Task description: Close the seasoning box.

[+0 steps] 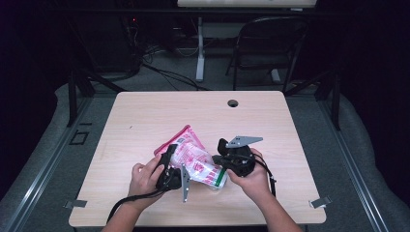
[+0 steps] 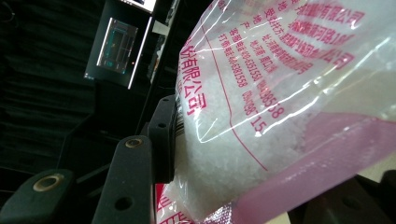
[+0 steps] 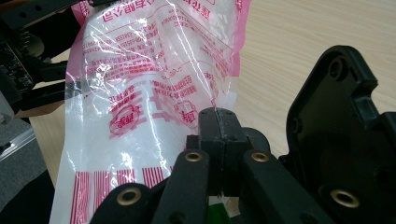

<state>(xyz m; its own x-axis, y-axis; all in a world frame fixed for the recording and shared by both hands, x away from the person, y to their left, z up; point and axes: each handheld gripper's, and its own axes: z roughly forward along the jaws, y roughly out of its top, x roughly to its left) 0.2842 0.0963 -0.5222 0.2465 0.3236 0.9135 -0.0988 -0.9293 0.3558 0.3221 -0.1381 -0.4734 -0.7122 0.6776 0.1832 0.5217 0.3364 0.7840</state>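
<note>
Left gripper point(image 1: 170, 166) is clamped on the sugar bag point(image 1: 196, 159), holding it up off the table point(image 1: 145, 116); right gripper point(image 3: 218, 122), jaws together, pinches the bag's edge, probably steadying it.

The bag point(image 1: 196, 159) lies on the table point(image 1: 145, 116), between both grippers.

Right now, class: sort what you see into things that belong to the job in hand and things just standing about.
In the job:
bag
left gripper, shut on the bag
right gripper, shut
table

Standing about:
chair
desk leg
cables
</note>
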